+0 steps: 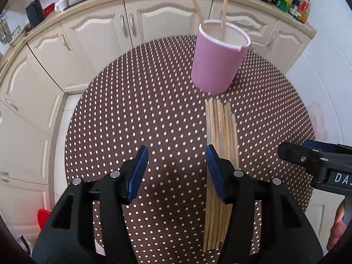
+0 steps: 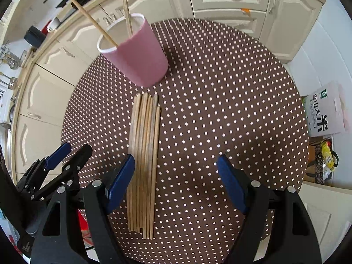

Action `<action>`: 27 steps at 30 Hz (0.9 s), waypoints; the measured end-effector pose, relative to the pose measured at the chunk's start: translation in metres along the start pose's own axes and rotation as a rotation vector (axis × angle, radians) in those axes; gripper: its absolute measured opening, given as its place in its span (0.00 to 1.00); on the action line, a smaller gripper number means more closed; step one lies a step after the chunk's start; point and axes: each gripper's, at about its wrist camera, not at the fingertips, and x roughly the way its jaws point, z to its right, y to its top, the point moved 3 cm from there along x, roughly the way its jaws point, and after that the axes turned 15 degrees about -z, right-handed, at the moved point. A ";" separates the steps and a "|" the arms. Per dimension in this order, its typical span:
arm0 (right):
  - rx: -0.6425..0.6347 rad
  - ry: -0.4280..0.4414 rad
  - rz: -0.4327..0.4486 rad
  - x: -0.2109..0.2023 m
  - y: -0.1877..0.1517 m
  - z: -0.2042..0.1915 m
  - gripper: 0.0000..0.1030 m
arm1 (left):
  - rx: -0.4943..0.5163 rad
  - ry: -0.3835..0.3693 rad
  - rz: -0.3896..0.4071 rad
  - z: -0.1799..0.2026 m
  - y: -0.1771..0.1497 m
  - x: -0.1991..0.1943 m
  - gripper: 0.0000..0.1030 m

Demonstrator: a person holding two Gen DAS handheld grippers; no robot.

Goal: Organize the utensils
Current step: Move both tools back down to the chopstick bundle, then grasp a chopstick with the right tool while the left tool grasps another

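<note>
Pink cup (image 1: 217,59) stands upright in upper centre of left wrist view, two chopsticks (image 1: 224,6) leaning inside it. Bundle of loose chopsticks (image 2: 144,160) lies flat on the brown polka-dot table (image 2: 220,110), just below the cup, centre-left in right wrist view. Left gripper (image 1: 176,173) jaws apart, nothing held, right finger over the bundle. Right gripper (image 2: 176,182) jaws wide apart, nothing held, left finger at bundle's edge.
</note>
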 end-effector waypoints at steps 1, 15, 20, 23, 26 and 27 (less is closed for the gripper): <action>-0.002 -0.006 -0.009 0.004 0.000 -0.001 0.72 | 0.000 0.000 -0.007 -0.002 -0.001 0.003 0.53; -0.014 -0.095 -0.152 0.064 -0.010 -0.014 0.72 | 0.022 -0.014 -0.107 -0.015 -0.011 0.040 0.57; -0.004 -0.106 -0.183 0.081 -0.010 -0.020 0.72 | 0.025 -0.034 -0.132 -0.020 -0.013 0.048 0.57; 0.000 -0.117 -0.191 0.089 -0.009 -0.024 0.72 | 0.022 -0.052 -0.148 -0.019 -0.014 0.052 0.57; -0.015 -0.142 -0.185 0.092 -0.008 -0.031 0.72 | 0.025 -0.074 -0.144 -0.019 -0.013 0.052 0.58; -0.019 -0.150 -0.185 0.093 -0.007 -0.033 0.74 | 0.029 -0.074 -0.142 -0.018 -0.012 0.052 0.58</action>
